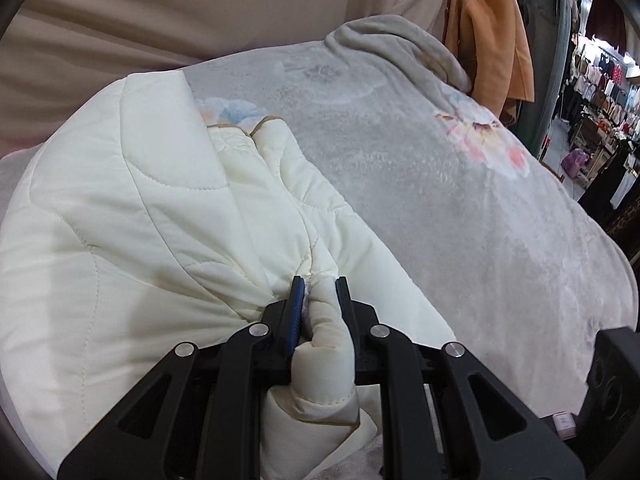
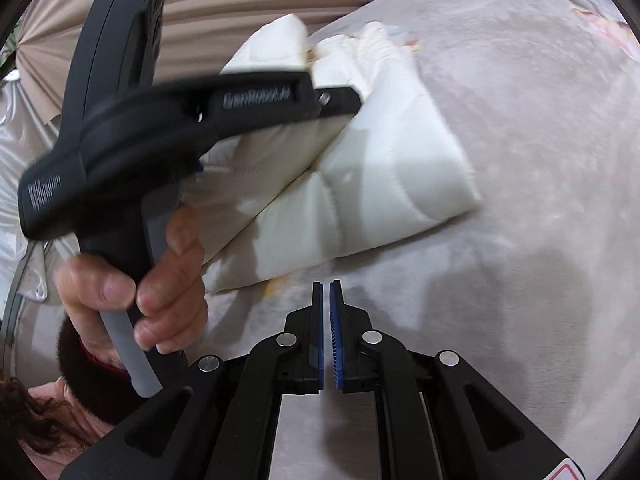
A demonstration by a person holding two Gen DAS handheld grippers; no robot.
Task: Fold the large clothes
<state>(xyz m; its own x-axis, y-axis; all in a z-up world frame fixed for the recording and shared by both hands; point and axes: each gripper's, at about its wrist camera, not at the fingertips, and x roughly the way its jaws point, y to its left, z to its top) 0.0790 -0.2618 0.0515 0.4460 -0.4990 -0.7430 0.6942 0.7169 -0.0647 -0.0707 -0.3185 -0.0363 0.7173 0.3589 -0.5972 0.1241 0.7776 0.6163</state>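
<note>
On the grey floral blanket point(image 1: 420, 208), cream quilted coat point(image 1: 132, 208) — partly folded, bundle still lumpy, final tidy fold judged left. Left tongs point(image 1: 320, 286) clenched on a padded edge of it; right tongs point(image 2: 326, 288) nearly closed, grasping nothing — just beside the bundle.

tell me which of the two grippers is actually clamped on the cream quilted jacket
The left gripper: a roll of the cream quilted jacket is pinched between its fingers. The right gripper hovers over the grey floral blanket, its pads nearly together with nothing between them.
</note>
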